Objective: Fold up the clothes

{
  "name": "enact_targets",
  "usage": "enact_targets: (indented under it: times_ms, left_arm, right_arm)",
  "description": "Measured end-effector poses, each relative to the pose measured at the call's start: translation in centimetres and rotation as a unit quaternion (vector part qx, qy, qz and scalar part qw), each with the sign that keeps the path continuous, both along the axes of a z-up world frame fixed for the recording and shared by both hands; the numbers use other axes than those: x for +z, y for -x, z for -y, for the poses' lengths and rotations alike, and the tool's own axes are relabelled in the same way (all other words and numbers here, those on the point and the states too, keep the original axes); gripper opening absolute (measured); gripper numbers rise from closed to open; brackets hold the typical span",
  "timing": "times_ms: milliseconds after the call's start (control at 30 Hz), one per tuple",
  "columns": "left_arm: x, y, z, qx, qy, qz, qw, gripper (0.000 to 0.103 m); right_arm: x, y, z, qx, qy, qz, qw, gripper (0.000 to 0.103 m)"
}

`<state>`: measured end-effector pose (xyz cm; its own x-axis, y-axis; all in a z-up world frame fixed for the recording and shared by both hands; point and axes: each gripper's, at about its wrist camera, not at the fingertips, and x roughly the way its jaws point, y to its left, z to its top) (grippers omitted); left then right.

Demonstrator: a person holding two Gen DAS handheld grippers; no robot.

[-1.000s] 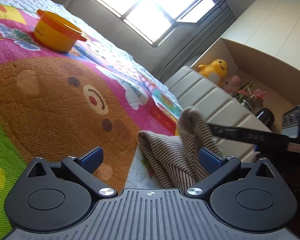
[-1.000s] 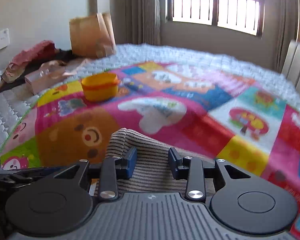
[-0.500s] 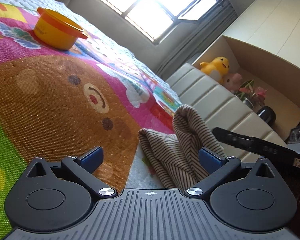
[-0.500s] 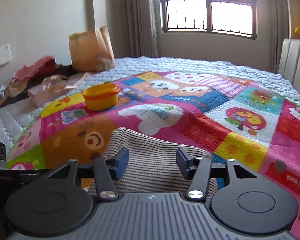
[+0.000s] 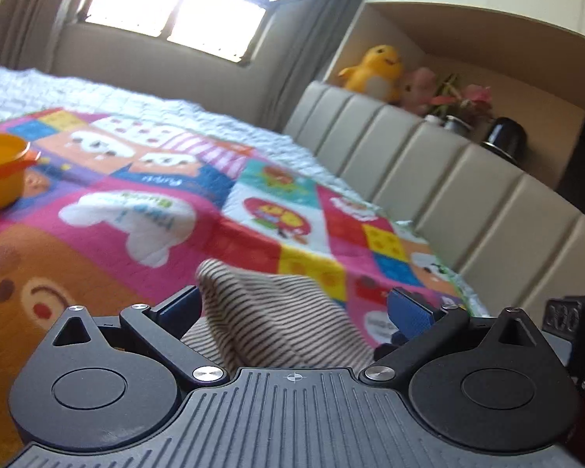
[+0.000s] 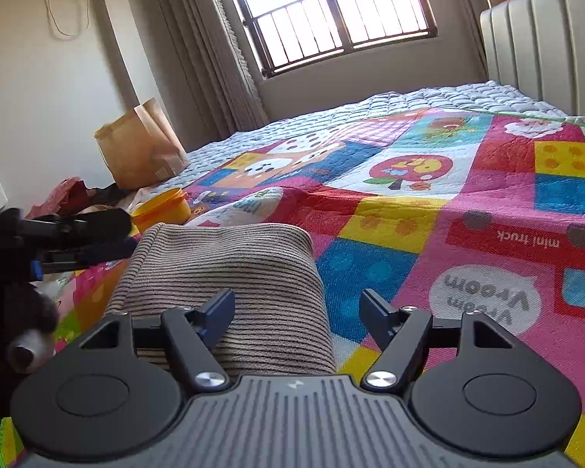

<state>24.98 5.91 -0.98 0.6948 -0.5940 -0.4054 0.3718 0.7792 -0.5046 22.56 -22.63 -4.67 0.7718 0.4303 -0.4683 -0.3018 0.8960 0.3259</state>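
cloth [image 6: 230, 273]: striped, folded over, on quilt [image 6: 487, 179] in front of both tools | left gripper [image 5: 292, 308]: jaws apart, cloth between, unclamped | right gripper [image 6: 296, 312]: jaws apart over cloth's right edge | tip: pinch full layers, keep edges aligned, avoid dragging quilt

Backlit by a blown-out window [image 5: 183, 4] — motion-blurred left view (fisheye-bent edges).

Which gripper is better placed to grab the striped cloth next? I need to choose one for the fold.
Left, probably. The left gripper has its open fingers on both sides of the striped cloth; the right gripper sits partly off its edge.
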Motion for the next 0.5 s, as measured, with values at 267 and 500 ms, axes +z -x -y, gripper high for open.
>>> enact_targets:
  times_ms: [267,500]
  left_arm:
    - [-0.7,-0.2,1.9,-0.022,-0.003,0.038,0.9991,0.081]
    - [-0.3,1.1,2.2,-0.028,-0.008,0.068,0.9973,0.06]
  right_arm:
    - [-3.4,0.0,1.9,-0.023,-0.065,-0.016,0.998,0.085]
    - [-3.4,0.0,1.4,-0.021,-0.052,-0.018,0.998,0.087]
